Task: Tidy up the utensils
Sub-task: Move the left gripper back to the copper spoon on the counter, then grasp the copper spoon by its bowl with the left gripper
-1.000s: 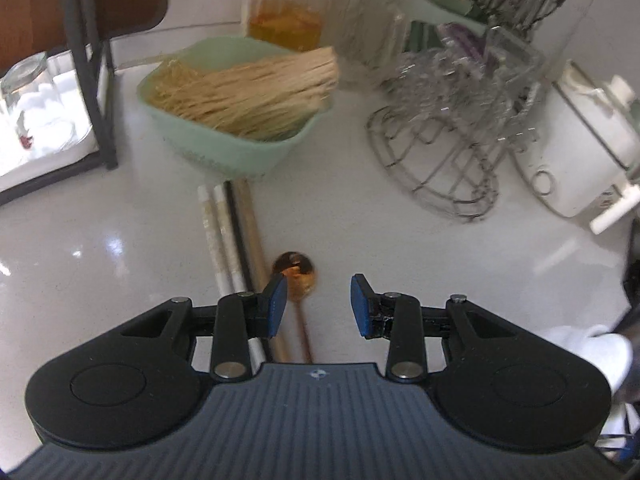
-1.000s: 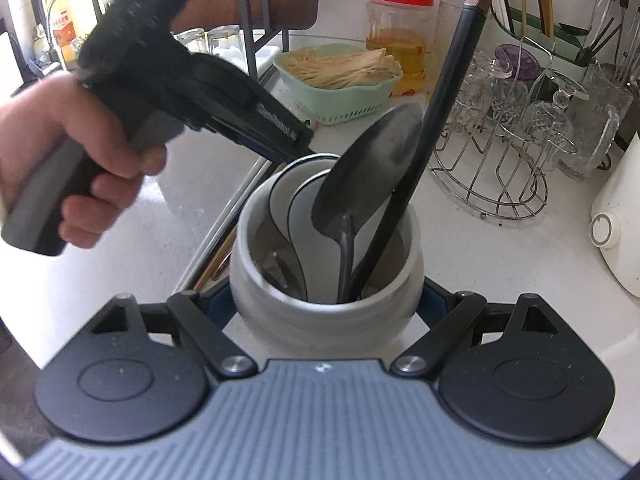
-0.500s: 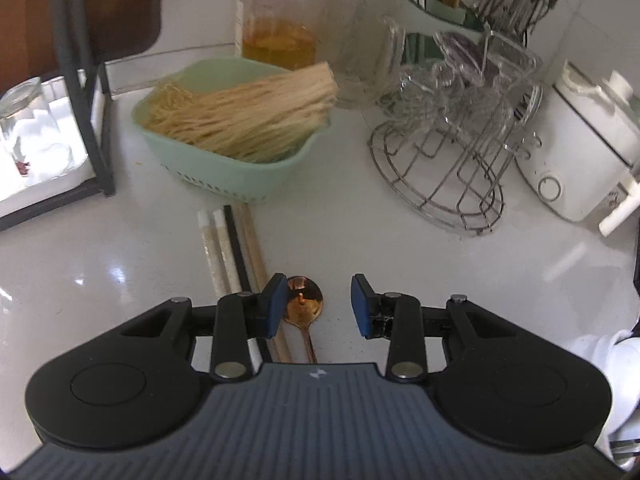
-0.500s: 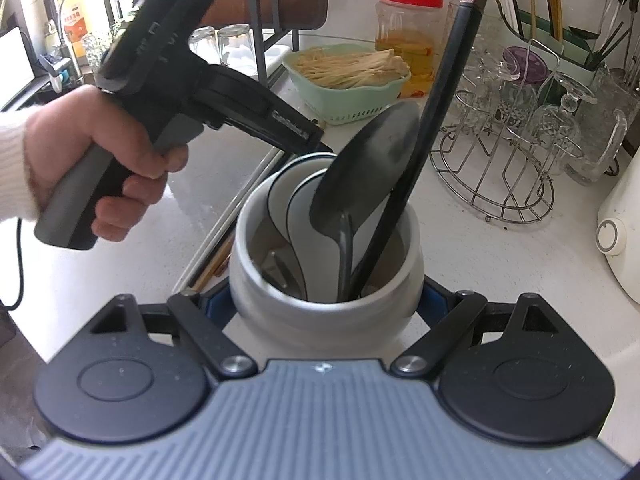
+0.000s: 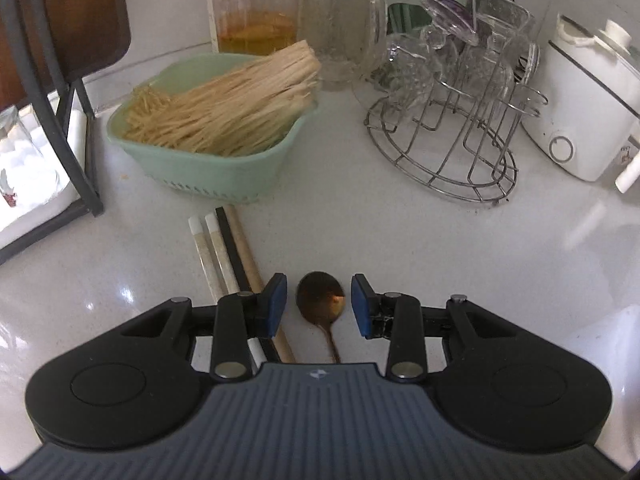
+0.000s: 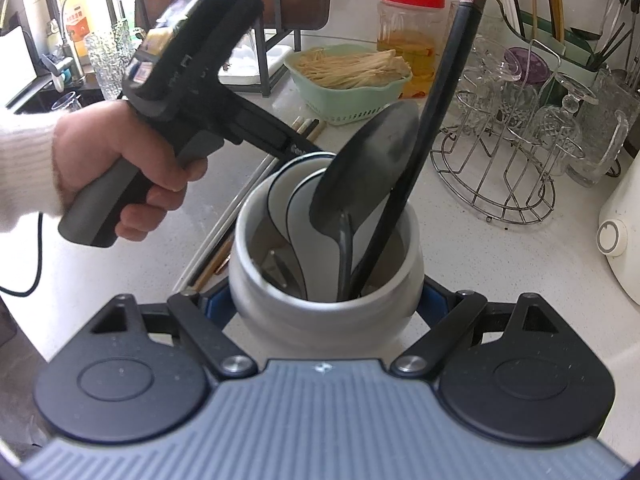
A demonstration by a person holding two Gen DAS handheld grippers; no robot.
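A copper spoon (image 5: 320, 298) lies on the white counter (image 5: 320, 216), its bowl between the blue pads (image 5: 277, 304) of my left gripper (image 5: 319, 302). The jaws stand open, with a gap on each side of the bowl. Several chopsticks (image 5: 224, 252) lie side by side just left of the spoon. My right gripper (image 6: 326, 308) is shut on a white ceramic utensil holder (image 6: 320, 332). The holder contains a black ladle (image 6: 364, 168), white spoons (image 6: 296, 208) and a long black stick (image 6: 436, 112). A hand (image 6: 120, 168) holds the left tool beyond the holder; its fingertips are hidden there.
A green basket of dry noodles (image 5: 208, 160) sits behind the chopsticks. A wire rack with glasses (image 5: 444, 152) stands to the right, a white cooker (image 5: 580, 120) further right. A red-lidded jar (image 6: 408, 32) and a black shelf frame (image 5: 80, 152) stand at the back and left.
The left gripper has shifted and rolled, so the spoon's bowl now sits centred between its pads rather than near the left one. The right gripper and holder have not moved.
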